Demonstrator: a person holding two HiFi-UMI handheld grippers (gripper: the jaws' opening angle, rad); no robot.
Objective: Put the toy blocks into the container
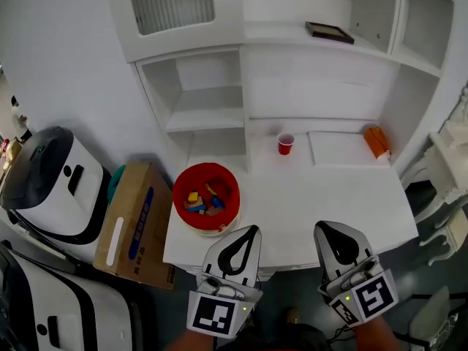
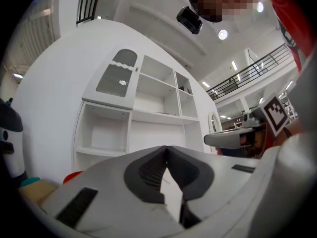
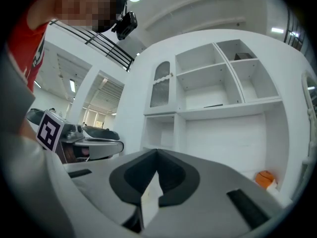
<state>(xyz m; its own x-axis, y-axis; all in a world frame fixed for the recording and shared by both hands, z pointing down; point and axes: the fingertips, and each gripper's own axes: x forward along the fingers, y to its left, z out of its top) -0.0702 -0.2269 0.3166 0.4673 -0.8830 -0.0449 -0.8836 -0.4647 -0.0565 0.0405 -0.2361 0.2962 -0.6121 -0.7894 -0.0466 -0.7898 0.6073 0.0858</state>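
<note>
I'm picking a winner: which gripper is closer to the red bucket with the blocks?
Left. The left gripper is just beside the red bucket, at its lower right; the right gripper is farther right along the desk's front edge.

white table (image 1: 344, 203) bears red container (image 1: 206, 196), red cup (image 1: 285, 144).

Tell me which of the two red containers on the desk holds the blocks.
The big bucket at the desk's front left corner: coloured blocks lie inside it. The small cup stands farther back, by the shelves.
</note>
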